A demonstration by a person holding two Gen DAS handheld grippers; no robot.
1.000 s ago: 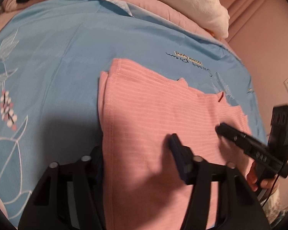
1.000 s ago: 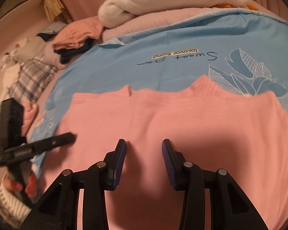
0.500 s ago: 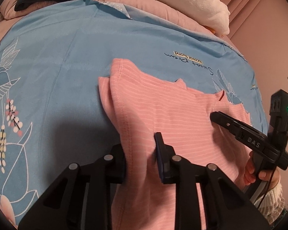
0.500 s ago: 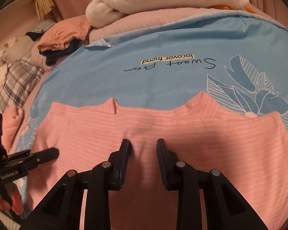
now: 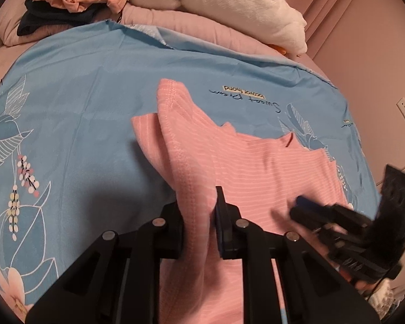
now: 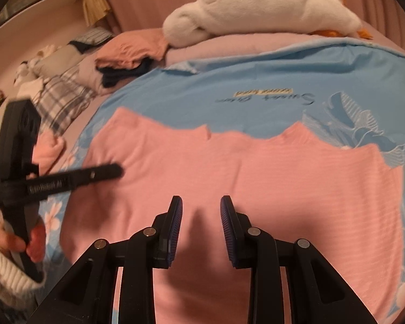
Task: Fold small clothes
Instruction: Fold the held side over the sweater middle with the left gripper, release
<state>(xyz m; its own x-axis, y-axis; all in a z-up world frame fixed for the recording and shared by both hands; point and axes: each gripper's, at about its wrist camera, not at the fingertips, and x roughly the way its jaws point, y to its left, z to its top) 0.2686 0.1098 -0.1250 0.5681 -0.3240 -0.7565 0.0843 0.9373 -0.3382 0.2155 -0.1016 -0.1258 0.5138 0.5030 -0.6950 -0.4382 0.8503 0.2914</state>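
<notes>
Left claw closing on pink garment over blue bedsheet.

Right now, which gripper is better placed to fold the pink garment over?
Probably the left gripper: its jaws are closing on a raised edge of the pink striped garment. The right gripper has flat cloth between its jaws, unpinched.

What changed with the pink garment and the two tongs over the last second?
The left tongs narrowed from wide open, are closing on the pink garment at its left edge, and have lifted that edge into a raised fold. The right tongs narrowed slightly; fabric rises between their jaws, but a grip is unclear. The blue sheet, white plush and clothes pile stayed put.
</notes>
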